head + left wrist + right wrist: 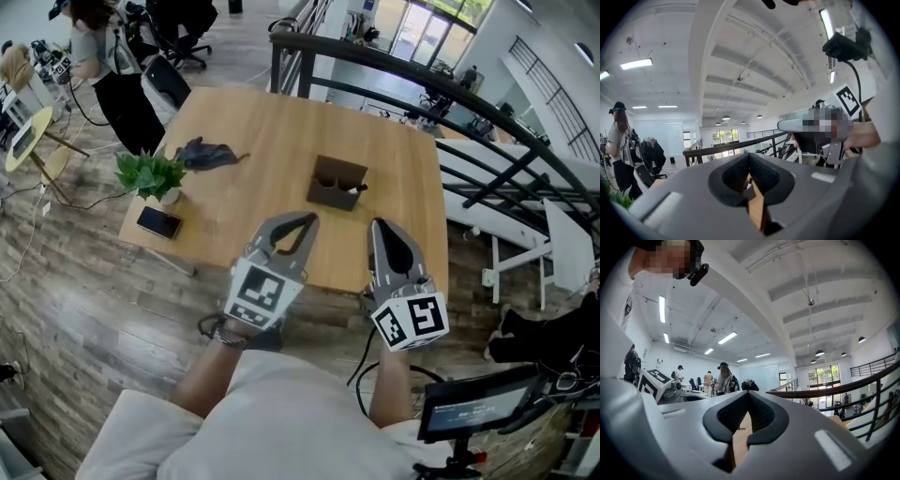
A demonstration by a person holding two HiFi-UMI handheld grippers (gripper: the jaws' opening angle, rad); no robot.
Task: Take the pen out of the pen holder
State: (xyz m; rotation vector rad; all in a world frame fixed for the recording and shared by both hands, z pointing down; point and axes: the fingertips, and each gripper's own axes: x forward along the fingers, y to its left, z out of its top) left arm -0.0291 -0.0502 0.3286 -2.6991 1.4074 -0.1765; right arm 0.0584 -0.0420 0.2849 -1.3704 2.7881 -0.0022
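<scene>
Both claws sat at the near edge of the counter (pixel 267 122), aimed far toward the holder (pixel 335 183), not yet over it. I read that as a start pose, lined up ahead of the reach.

Left claw (pixel 306 221): clenched, nothing in it. In the left gripper view the tips met and only wood showed through the slot behind them. Right claw (pixel 378 225): also clenched and empty, same look in its own view.

The holder stood upright mid-counter, a little right of centre and well apart from both claws. The pen (pixel 357 189) was small in the head view. It seemed to poke out at the holder's right end, leaning right. I couldn't tell which compartment it was in.

The right claw was nearer the pen's side, so I'd judge it the one to grab. It would have to open first. The left could steady the holder.

The plant (pixel 150 173), phone (pixel 159 222) and cloth (pixel 208 153) lay far left, clear of the reach path.
</scene>
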